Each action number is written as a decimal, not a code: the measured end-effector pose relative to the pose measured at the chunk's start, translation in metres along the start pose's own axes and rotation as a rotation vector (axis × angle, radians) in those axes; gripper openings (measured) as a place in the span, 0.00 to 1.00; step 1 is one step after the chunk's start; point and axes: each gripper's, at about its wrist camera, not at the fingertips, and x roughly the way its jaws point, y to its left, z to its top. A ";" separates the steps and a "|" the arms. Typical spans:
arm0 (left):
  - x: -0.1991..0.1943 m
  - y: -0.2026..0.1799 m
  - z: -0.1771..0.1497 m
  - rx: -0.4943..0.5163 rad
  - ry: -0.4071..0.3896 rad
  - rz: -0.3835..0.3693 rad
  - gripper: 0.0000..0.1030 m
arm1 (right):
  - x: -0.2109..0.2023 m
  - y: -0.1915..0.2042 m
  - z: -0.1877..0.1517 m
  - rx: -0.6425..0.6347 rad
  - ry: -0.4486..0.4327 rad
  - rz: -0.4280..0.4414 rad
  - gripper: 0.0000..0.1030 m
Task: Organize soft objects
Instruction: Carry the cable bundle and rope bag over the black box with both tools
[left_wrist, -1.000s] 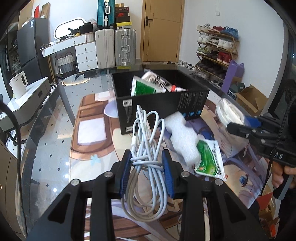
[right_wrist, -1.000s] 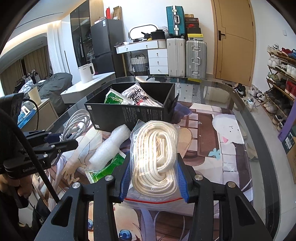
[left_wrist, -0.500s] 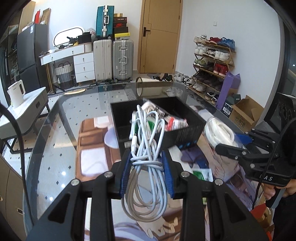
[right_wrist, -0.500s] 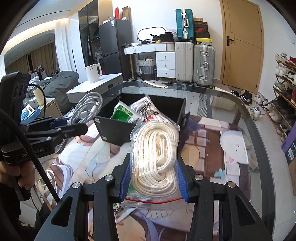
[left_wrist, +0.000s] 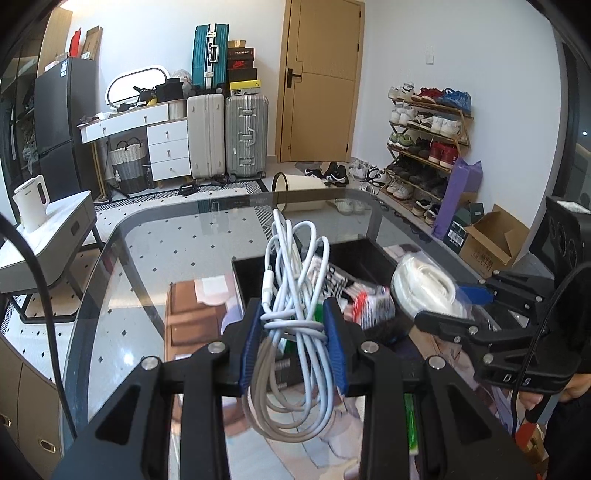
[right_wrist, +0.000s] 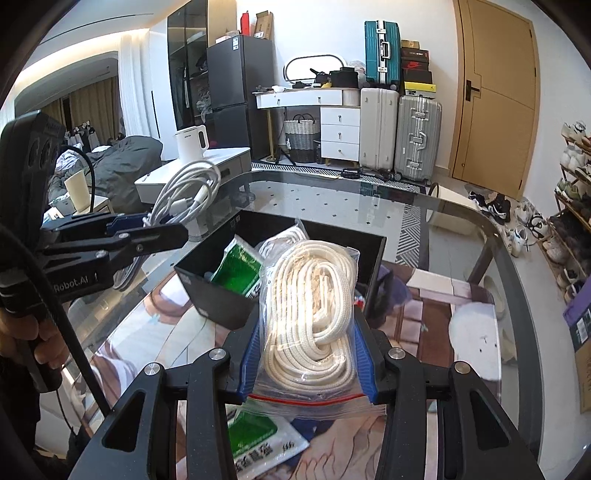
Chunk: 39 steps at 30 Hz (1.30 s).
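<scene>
My left gripper (left_wrist: 293, 325) is shut on a bundle of white cable (left_wrist: 295, 295) and holds it in the air just in front of the open black box (left_wrist: 365, 254). My right gripper (right_wrist: 306, 350) is shut on a clear zip bag of white rope (right_wrist: 310, 306), held above the table near the box (right_wrist: 214, 291). The box holds a green packet (right_wrist: 236, 267) and a striped packet (left_wrist: 369, 299). The left gripper with its cable shows at the left of the right wrist view (right_wrist: 147, 229). The right gripper with the rope bag shows at the right of the left wrist view (left_wrist: 443, 306).
A green and white packet (right_wrist: 258, 443) lies on the printed mat (right_wrist: 436, 314) below my right gripper. The glass table (left_wrist: 166, 240) has a dark rounded edge. Suitcases (left_wrist: 225, 136), a shoe rack (left_wrist: 424, 144) and a white side cabinet (left_wrist: 44, 229) stand beyond it.
Both grippers have risen from the table with their loads and moved toward the black box. The foam piece and the packet on the mat have dropped out of the left wrist view.
</scene>
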 end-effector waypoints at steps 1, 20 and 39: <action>0.002 0.000 0.002 -0.002 -0.001 -0.001 0.31 | 0.002 0.000 0.002 -0.002 0.000 0.001 0.43; 0.046 -0.004 0.024 0.050 -0.015 -0.011 0.31 | 0.039 -0.006 0.024 -0.037 0.030 0.001 0.43; 0.078 -0.016 0.009 0.130 0.067 0.013 0.31 | 0.076 -0.005 0.036 -0.076 0.079 0.006 0.43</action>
